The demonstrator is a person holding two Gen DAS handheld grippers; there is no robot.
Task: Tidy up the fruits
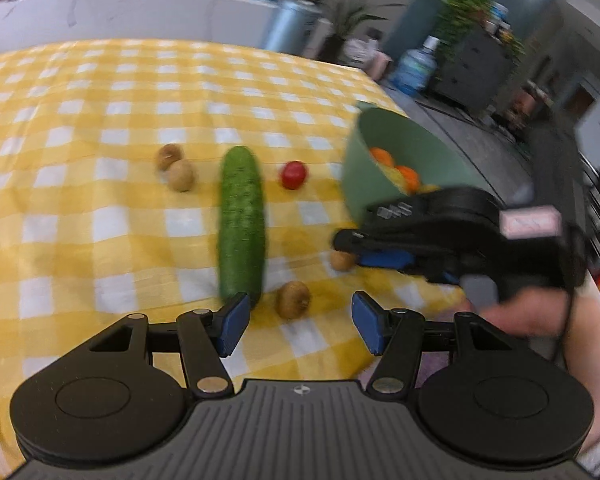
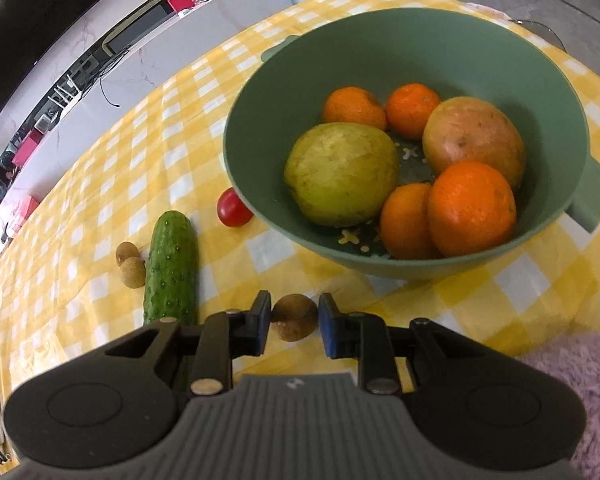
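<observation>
Slippage is the main worry: on the yellow-checked table (image 2: pixel 100 184), going left to right, lie two small brown fruits (image 2: pixel 131 265) touching each other, a cucumber (image 2: pixel 171 268), a red tomato (image 2: pixel 233 208) against the green bowl (image 2: pixel 380 40) of oranges, and near the front edge a small round brown fruit (image 2: pixel 294 317) pinched between the narrow fingers of the right gripper (image 2: pixel 295 322). It could roll away. The left gripper (image 1: pixel 296 322), fingers wide and empty, hovers over another brown fruit (image 1: pixel 293 299) and risks nudging the cucumber.
</observation>
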